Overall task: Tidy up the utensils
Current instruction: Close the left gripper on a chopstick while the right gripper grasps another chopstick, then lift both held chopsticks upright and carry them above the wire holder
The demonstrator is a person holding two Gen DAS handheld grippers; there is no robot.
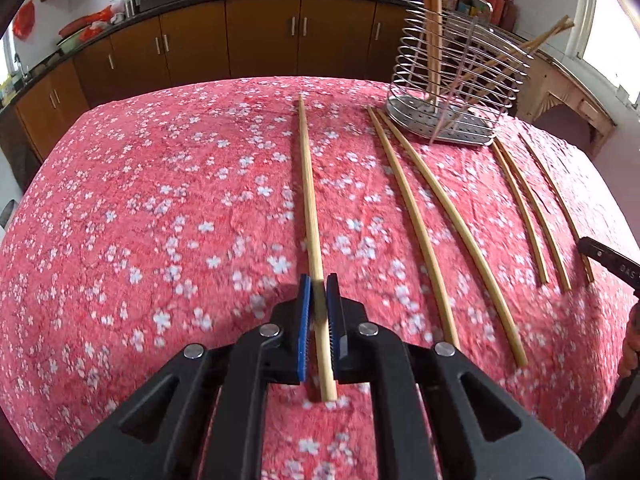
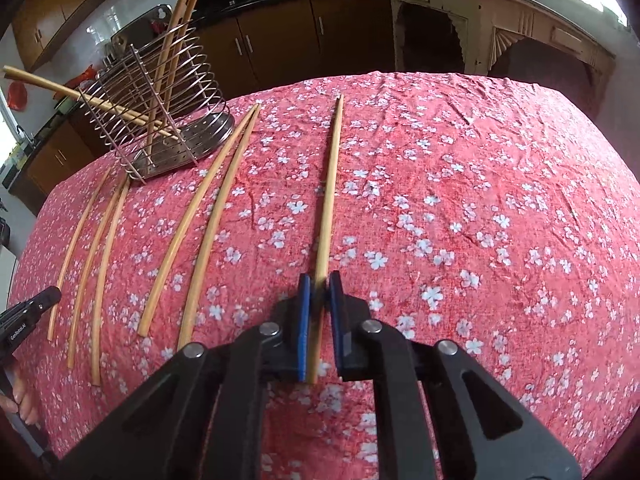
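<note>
Several wooden chopsticks lie in a row on a table with a red floral cloth [image 1: 160, 208]. In the left wrist view my left gripper [image 1: 319, 284] is shut on the near end of the leftmost chopstick [image 1: 309, 200], which lies along the cloth. In the right wrist view my right gripper [image 2: 319, 283] is shut on the near end of the rightmost chopstick [image 2: 330, 184]. A wire utensil holder [image 1: 456, 80] stands at the far side with several chopsticks leaning in it; it also shows in the right wrist view [image 2: 160, 108].
Five loose chopsticks lie between the two grippers, one pair [image 1: 432, 216] and a group of three [image 1: 536, 208]. The right gripper's tip [image 1: 608, 258] shows at the right edge. Brown cabinets [image 1: 240, 40] line the back wall. The table edge curves near.
</note>
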